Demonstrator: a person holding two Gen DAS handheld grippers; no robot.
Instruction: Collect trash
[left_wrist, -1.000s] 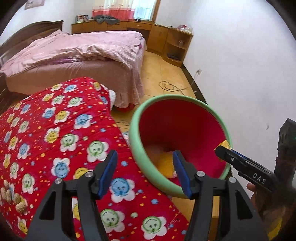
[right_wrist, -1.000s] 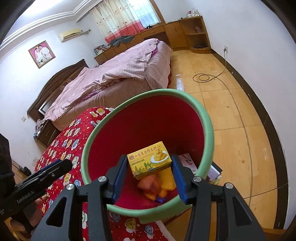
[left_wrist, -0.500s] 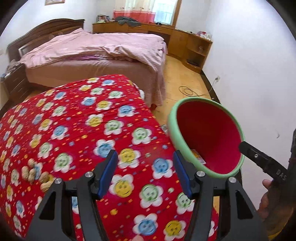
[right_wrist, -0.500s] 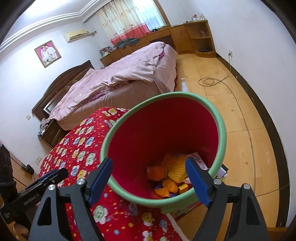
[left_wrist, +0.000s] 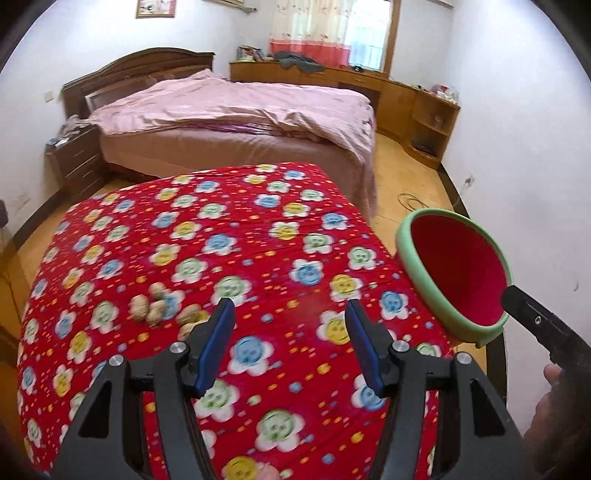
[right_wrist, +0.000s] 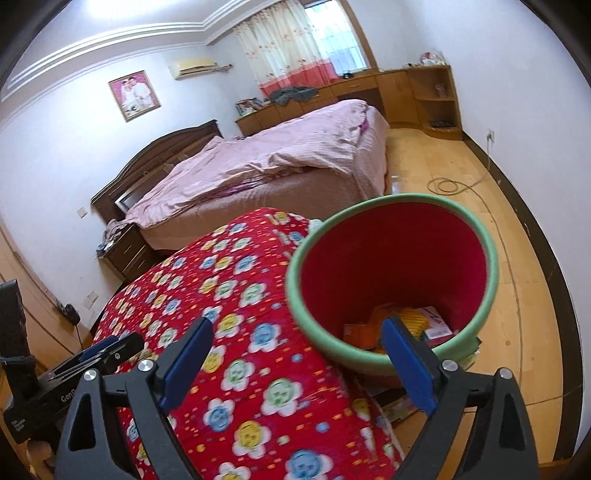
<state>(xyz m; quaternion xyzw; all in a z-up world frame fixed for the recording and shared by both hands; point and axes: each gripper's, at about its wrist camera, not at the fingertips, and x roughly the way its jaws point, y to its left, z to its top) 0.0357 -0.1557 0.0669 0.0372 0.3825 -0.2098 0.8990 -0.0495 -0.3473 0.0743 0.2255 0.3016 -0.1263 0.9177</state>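
A red bin with a green rim stands on the floor beside the red flowered quilt; in the right wrist view it holds orange and yellow wrappers. Several brown nut shells lie on the quilt, just left of my left gripper, which is open and empty above the quilt. My right gripper is open and empty, back from the bin's near rim. Its tip shows at the right of the left wrist view.
A bed with a pink cover stands beyond the quilt. A wooden desk and shelf unit line the far wall. A white wall is close behind the bin. A cable lies on the wooden floor.
The right gripper opened and dropped the yellow box into the bin, then drew back. The left gripper swung left from the bin to above the quilt, bringing the nut shells into view.
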